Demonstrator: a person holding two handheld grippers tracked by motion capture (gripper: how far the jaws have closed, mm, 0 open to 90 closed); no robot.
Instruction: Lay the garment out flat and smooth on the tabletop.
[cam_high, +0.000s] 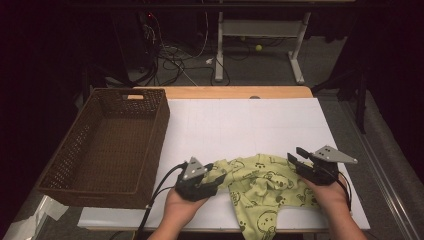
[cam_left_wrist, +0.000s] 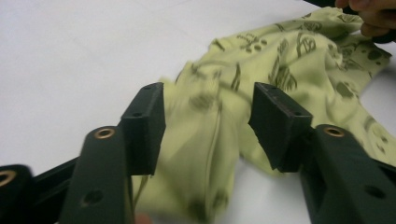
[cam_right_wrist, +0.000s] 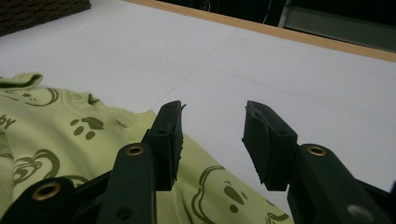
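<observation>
High view: green shirt (cam_high: 260, 187) lies crumpled on the tabletop (cam_high: 240, 125) between both tongs, basket (cam_high: 107, 145) well off to the left tongs' outer side. Left tongs (cam_high: 212, 181) released, cloth bunched loose between the jaws. Right tongs (cam_high: 295, 161) released, over the shirt's edge, nothing gripped.
</observation>
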